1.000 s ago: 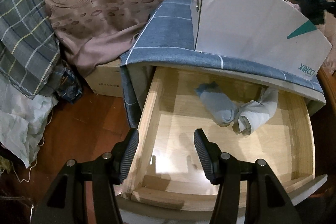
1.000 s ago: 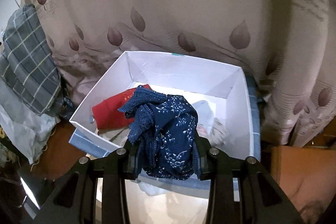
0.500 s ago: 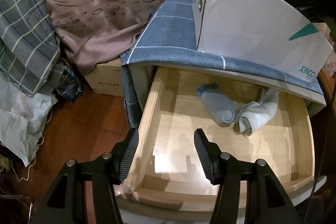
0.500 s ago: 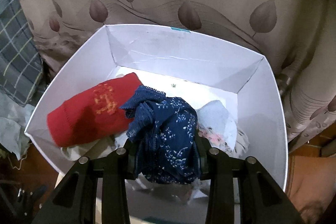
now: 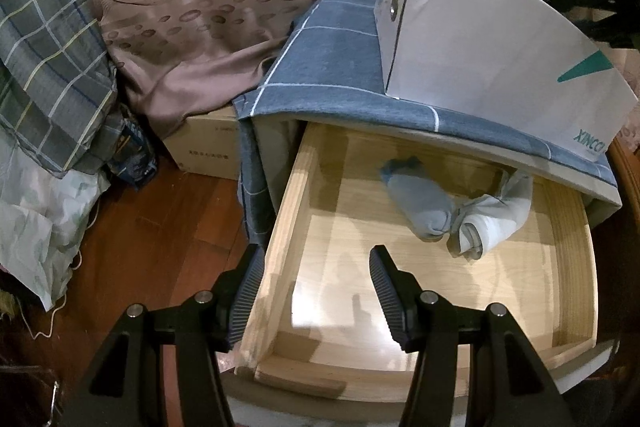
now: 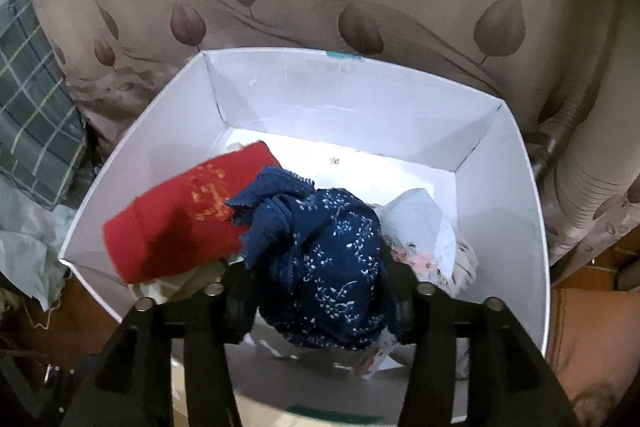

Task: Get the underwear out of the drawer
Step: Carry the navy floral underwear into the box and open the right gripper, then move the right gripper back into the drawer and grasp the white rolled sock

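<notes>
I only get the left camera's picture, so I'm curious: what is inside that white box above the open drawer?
Observer: A red roll with orange stitching lies at the left side of the white box.
Visitor: Just that one thing?
Observer: No, crumpled blue flowered underwear sits in the middle, between the fingers of the right claw.
Visitor: Is the claw squeezing it?
Observer: Its jaws have just been opening, and the cloth sits loosely between them.
Visitor: Anything else?
Observer: Pale blue and white pieces lie at the right.
</notes>
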